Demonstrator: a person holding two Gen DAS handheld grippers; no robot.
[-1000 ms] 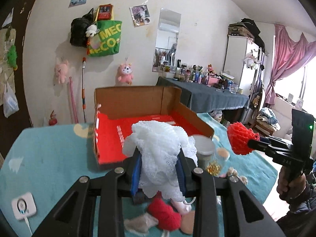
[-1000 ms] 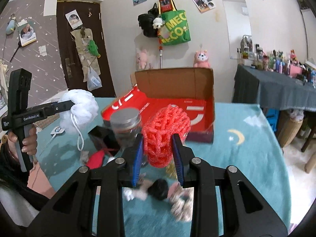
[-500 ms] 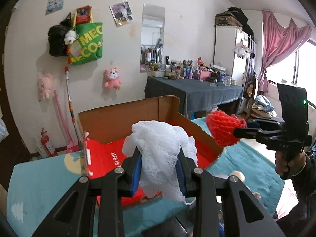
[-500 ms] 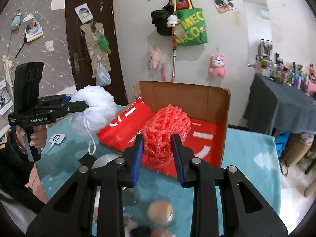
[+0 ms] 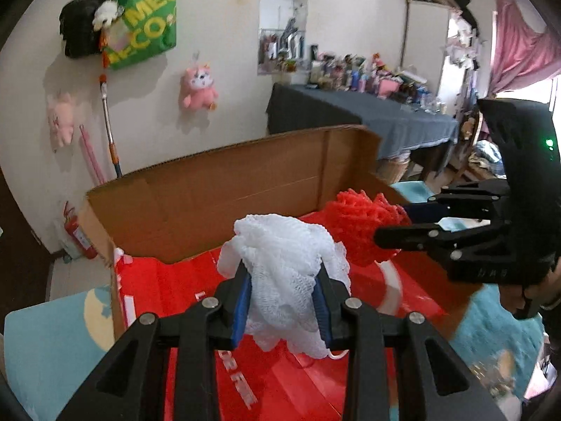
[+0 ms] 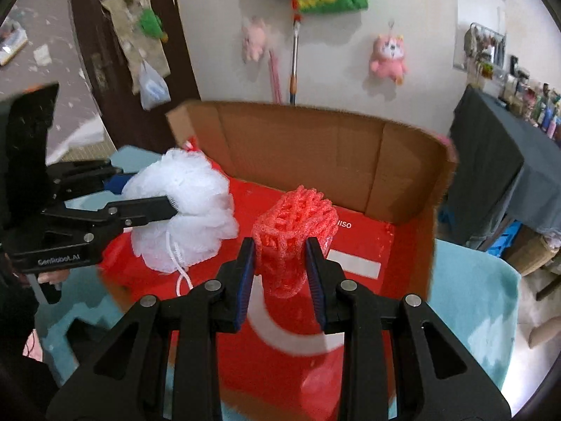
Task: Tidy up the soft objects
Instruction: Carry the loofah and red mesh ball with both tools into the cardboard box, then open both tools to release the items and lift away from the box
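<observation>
Left wrist view: left gripper (image 5: 283, 293) angled down over the open cardboard box (image 5: 224, 189), frame centre, pinching a white mesh bath pouf (image 5: 284, 266) between blue pads, cord hanging below. Right gripper (image 5: 389, 224) enters from the right edge, clamped on a red foam net sleeve (image 5: 361, 228), held just right of the pouf. Right wrist view: right gripper (image 6: 280, 273) tilted down, sleeve (image 6: 294, 231) squeezed, lattice bulging above the pads, over the box's red floor. Left gripper (image 6: 147, 196) at left with pouf (image 6: 189, 203). Count: two grippers, one pouf, one sleeve, one box on the teal surface (image 6: 470, 301).
</observation>
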